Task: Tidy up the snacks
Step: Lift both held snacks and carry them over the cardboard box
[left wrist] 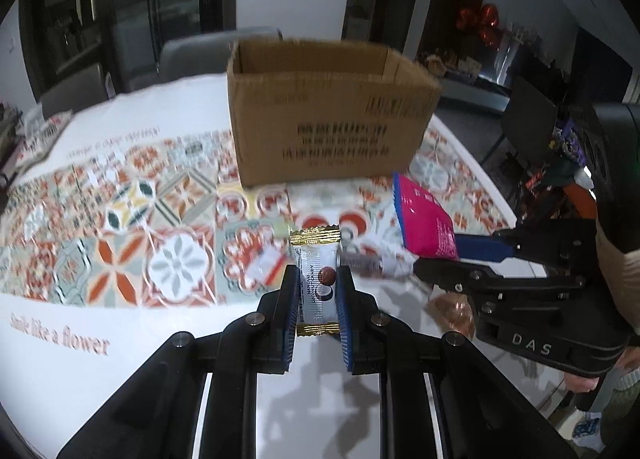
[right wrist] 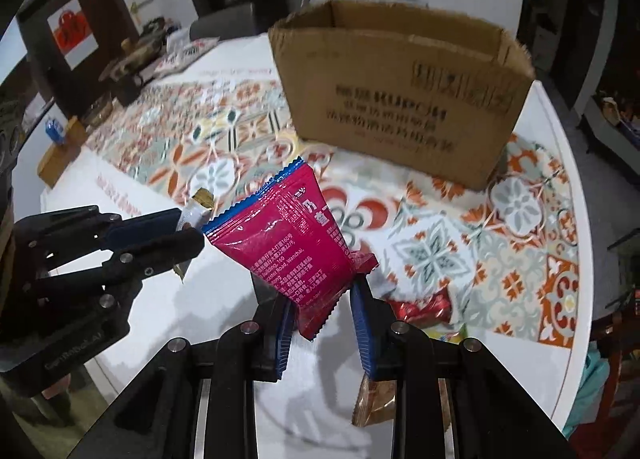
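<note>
My left gripper [left wrist: 318, 291] is shut on a white snack bar with gold ends [left wrist: 316, 279], held above the table; the same gripper [right wrist: 188, 227] shows at the left of the right wrist view. My right gripper [right wrist: 320, 299] is shut on a magenta snack packet [right wrist: 288, 235], held above the table; it shows at the right of the left wrist view [left wrist: 424, 219]. An open cardboard box [left wrist: 328, 115] stands on the patterned tablecloth ahead of both grippers, also seen in the right wrist view [right wrist: 400, 99].
Loose snacks lie on the table [right wrist: 560, 359]: a red wrapped one [right wrist: 424, 309] and a brown packet [right wrist: 376, 407] under the right gripper, a clear-wrapped snack [left wrist: 452, 311]. Chairs stand behind the box. A wooden block [right wrist: 60, 155] sits at the left edge.
</note>
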The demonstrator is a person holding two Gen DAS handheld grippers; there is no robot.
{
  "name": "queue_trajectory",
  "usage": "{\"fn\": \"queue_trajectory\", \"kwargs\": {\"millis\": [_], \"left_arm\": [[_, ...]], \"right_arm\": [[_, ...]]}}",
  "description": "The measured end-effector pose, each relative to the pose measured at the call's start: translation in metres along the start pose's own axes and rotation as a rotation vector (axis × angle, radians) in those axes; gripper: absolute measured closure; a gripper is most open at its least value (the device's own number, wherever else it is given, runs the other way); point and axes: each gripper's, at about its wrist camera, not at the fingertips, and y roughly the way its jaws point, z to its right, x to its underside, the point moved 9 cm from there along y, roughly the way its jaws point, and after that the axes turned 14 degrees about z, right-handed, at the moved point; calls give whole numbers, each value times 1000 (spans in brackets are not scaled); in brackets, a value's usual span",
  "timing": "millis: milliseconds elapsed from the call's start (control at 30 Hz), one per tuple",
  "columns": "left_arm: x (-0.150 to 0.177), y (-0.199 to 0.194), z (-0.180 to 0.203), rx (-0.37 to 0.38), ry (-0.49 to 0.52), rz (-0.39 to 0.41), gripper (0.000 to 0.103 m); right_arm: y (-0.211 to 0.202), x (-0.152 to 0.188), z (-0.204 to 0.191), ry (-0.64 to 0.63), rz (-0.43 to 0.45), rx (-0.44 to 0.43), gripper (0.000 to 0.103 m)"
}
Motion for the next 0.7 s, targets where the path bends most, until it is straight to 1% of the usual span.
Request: {"fn": "queue_trajectory", "kwargs": {"millis": [133,433,700], "left_arm": [[-23,-6,2,-8,24,59,84],[-62,-11,3,-15,40,142,84],[-114,-17,1,-19,64,231,84]], "right_arm": [[-13,-14,2,12,54,5,75],[-31,-45,9,52,142,16,75],[-50,-92,19,60,249,44,75]]}}
